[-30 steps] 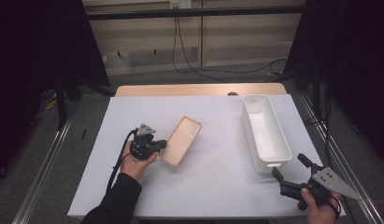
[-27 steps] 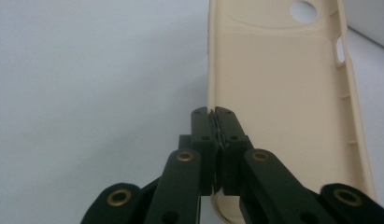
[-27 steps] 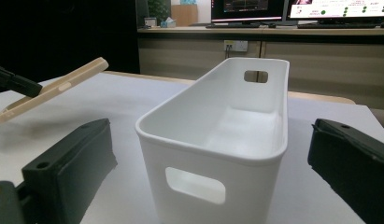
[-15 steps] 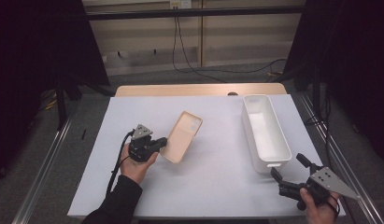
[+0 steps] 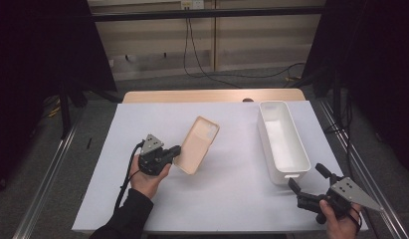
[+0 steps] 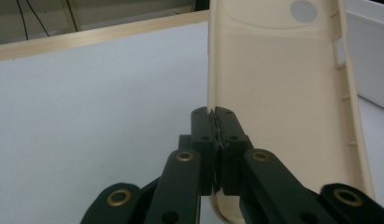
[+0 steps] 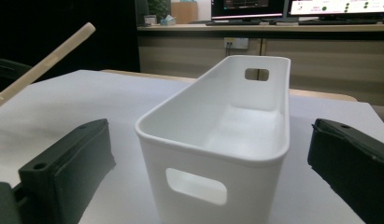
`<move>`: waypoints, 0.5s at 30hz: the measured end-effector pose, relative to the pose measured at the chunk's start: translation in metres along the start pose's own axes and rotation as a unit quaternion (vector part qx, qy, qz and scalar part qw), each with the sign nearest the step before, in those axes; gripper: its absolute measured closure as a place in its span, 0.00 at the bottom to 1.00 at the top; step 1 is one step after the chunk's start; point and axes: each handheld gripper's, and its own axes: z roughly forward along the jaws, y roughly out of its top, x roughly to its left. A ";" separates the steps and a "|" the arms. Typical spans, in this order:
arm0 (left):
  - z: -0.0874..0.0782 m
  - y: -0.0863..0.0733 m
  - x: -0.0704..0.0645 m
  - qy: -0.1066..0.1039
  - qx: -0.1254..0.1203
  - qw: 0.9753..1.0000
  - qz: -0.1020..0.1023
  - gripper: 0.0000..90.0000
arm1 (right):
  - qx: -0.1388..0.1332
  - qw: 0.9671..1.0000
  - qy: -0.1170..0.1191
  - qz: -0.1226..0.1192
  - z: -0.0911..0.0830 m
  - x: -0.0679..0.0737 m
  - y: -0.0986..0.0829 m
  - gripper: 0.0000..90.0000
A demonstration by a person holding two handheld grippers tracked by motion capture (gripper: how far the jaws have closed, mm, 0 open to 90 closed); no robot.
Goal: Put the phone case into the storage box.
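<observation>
The left tool (image 5: 175,150) is clamped on the edge of a beige phone case (image 5: 198,144). In the left gripper view the two black jaws meet tight on the case's (image 6: 278,107) thin side wall near its lower end, and the case's hollow inner side faces the camera, with a round cutout near its top. In the high view the case is tilted, its gripped end low by the tool and its far end raised and leaning toward the white bin (image 5: 283,141).

The bin stands on the white bench (image 5: 232,199), well apart from the case, with its long side running away from the person. It has a handle slot in each short wall, and nothing shows inside it.

The right tool (image 5: 307,185) is held near the bin's near end, just off its corner, with jaws wide apart and nothing between them. In the right gripper view the bin (image 7: 227,140) stands between the two open jaws without touching either, its near handle slot facing the camera. The case (image 7: 45,63) shows there as a thin slanted edge on the side of the bin away from the right tool's hand.
</observation>
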 end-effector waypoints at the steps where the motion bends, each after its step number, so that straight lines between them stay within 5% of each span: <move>1: 0.000 0.000 -0.001 -0.001 -0.002 1.000 -0.002 0.98 | 0.001 1.000 0.000 0.002 0.000 0.000 0.000 0.00; 15: -0.001 0.004 -0.013 -0.005 -0.013 1.000 0.001 0.98 | 0.005 1.000 0.003 -0.002 0.005 0.013 0.013 0.00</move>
